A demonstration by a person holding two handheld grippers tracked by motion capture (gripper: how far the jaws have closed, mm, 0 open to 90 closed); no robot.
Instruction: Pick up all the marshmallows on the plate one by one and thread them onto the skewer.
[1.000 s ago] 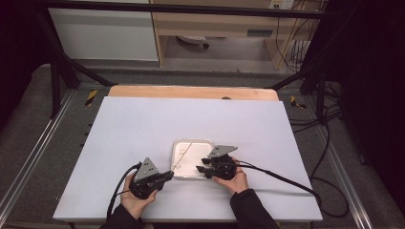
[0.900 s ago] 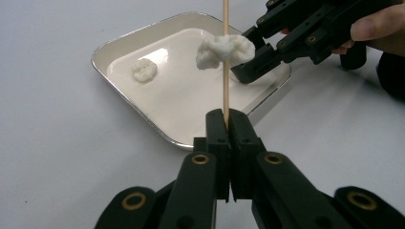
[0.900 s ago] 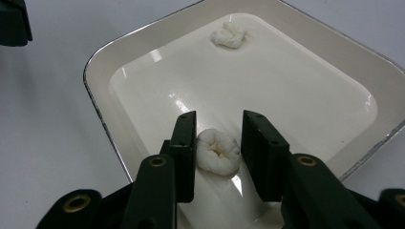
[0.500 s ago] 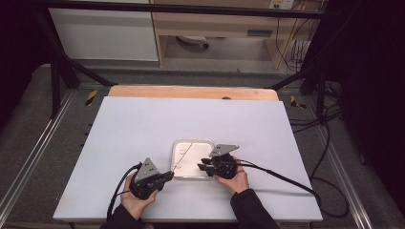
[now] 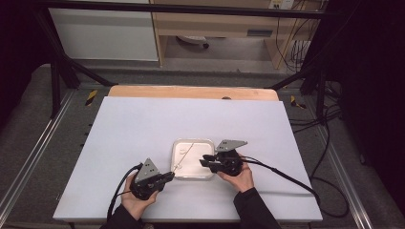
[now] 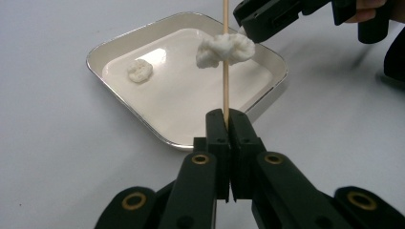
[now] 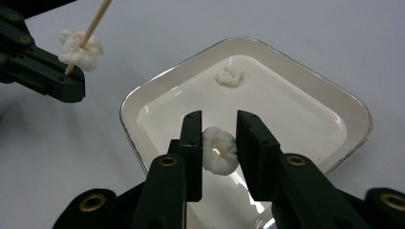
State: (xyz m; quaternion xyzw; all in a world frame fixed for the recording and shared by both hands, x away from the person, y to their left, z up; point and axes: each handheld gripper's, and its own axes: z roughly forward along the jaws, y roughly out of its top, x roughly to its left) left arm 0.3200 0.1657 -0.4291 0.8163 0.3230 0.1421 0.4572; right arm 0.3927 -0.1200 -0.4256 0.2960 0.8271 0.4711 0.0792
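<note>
Right gripper view: over the shallow white square tray (image 7: 353, 112), the right gripper (image 7: 218, 138) has been closing on a white puffy lump (image 7: 219, 151), pads touching it. The left gripper (image 6: 226, 125) is clamped on a thin wooden skewer (image 6: 225, 81) by the tray's near edge.

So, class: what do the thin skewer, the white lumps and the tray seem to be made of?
Skewer: looks like pale wood or bamboo, matte, thin and straight. White lumps: soft and puffy with a crumpled surface, perhaps marshmallow or cotton; the look leaves it open. Tray: glossy white inside with a shiny silvery rim, so probably enamelled or coated metal.
</note>
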